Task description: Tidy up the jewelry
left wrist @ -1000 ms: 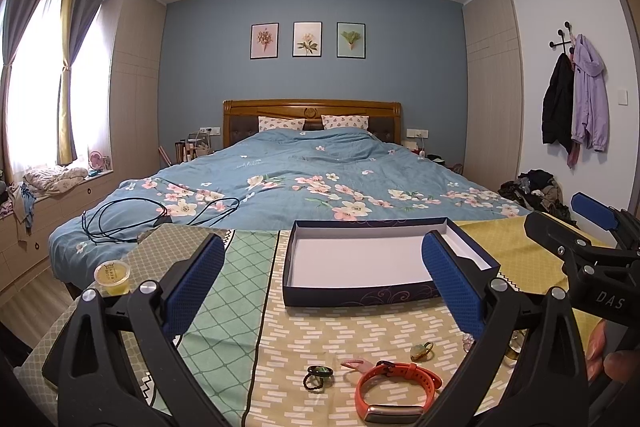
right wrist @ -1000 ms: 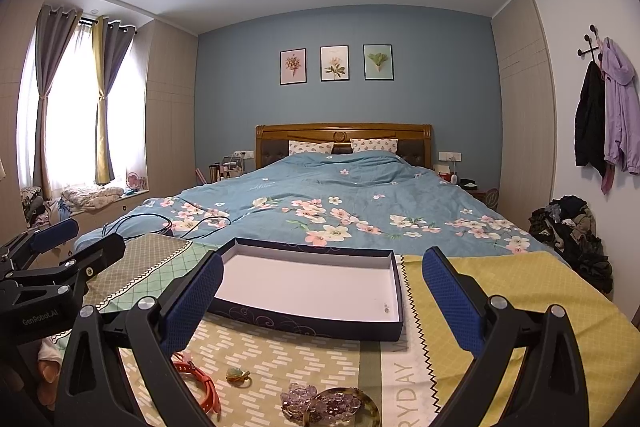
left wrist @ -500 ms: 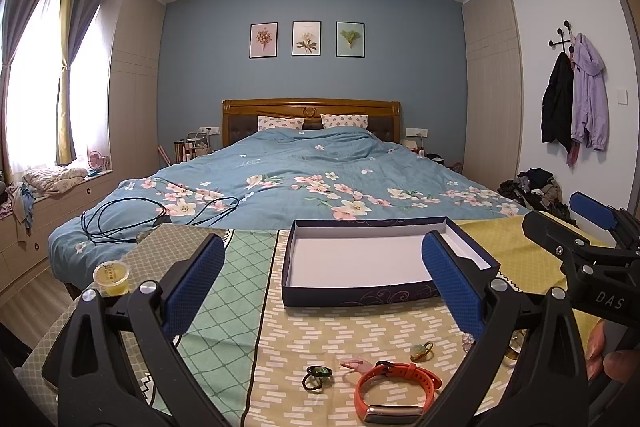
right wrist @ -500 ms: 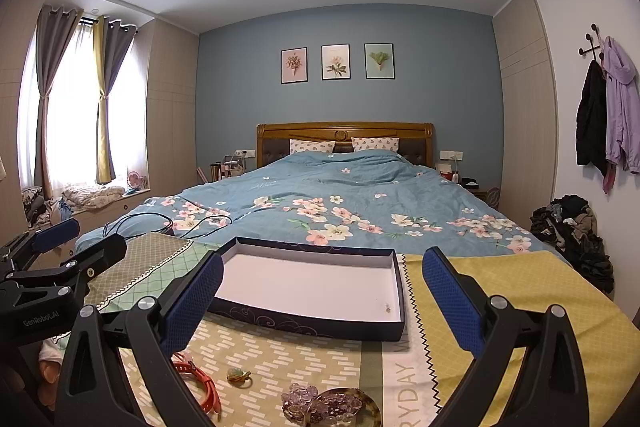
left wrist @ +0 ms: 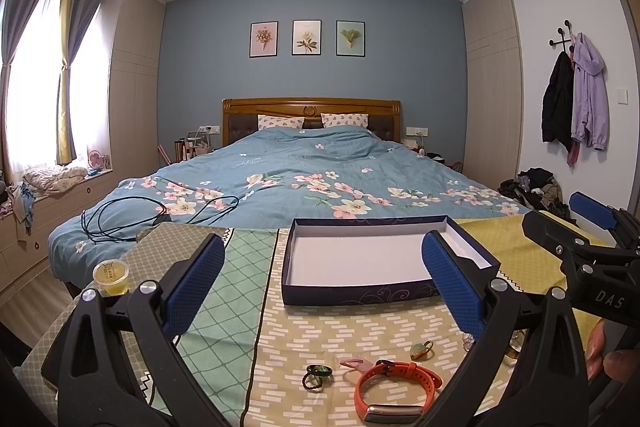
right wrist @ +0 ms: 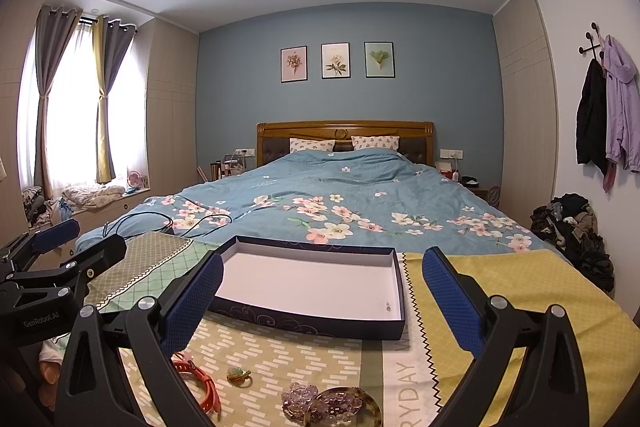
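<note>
From the left wrist, the left gripper (left wrist: 323, 282) stands wide apart and empty, raised over the patterned cloth (left wrist: 332, 339) with the orange wristband (left wrist: 394, 393) lying flat near its right finger and the box (left wrist: 384, 261) ahead, long side across. From the right wrist, the right gripper (right wrist: 322, 301) is equally wide, holding nothing, level and aimed at the box (right wrist: 316, 287), with a purple bead bracelet (right wrist: 316, 401) below it.

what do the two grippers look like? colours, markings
Both match: black plastic frames with triangular cut-outs and silver screws, jaws faced with blue textured pads. The left gripper is marked "GenRobot.AI" on its side, seen from the right wrist; the right gripper shows "DAS" from the left wrist. No cables visible.
</note>
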Demonstrator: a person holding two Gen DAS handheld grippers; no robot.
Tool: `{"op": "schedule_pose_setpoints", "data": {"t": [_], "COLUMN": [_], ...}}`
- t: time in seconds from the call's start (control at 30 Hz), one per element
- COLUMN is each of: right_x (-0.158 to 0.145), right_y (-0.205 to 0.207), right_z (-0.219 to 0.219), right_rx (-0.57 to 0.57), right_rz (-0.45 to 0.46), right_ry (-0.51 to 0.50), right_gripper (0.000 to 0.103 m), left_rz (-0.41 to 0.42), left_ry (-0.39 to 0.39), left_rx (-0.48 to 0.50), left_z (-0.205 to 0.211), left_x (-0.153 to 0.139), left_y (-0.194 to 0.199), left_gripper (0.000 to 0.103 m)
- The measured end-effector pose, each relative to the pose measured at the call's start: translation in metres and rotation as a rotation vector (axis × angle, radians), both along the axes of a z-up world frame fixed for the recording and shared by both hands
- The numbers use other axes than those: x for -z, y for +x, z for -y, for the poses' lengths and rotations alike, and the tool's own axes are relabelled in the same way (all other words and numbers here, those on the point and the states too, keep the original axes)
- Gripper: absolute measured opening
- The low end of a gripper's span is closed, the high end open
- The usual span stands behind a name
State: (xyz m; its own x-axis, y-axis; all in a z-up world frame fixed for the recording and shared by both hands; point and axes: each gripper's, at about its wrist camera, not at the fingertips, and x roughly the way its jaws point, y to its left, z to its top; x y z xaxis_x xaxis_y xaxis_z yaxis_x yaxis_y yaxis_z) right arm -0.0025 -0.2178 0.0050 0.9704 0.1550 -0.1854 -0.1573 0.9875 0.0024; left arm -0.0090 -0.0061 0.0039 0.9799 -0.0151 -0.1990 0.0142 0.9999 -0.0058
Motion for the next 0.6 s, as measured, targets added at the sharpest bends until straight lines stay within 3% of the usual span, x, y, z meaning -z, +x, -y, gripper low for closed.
{"op": "schedule_pose_setpoints", "data": {"t": [0.6], "right_x": [0.0020], "right_y": [0.0013], "right_z": [0.0029], "right_rx": [-0.003], "right_rz": [-0.021], "right_ry": [0.012], "right_gripper": [0.096], "left_rz": [-0.019], "left_ry": [0.002], "left_rx": [0.002], "left_z": [-0.0013], "left_x": [0.0042], "left_y": [0.0015], "left_gripper": [0.097]}}
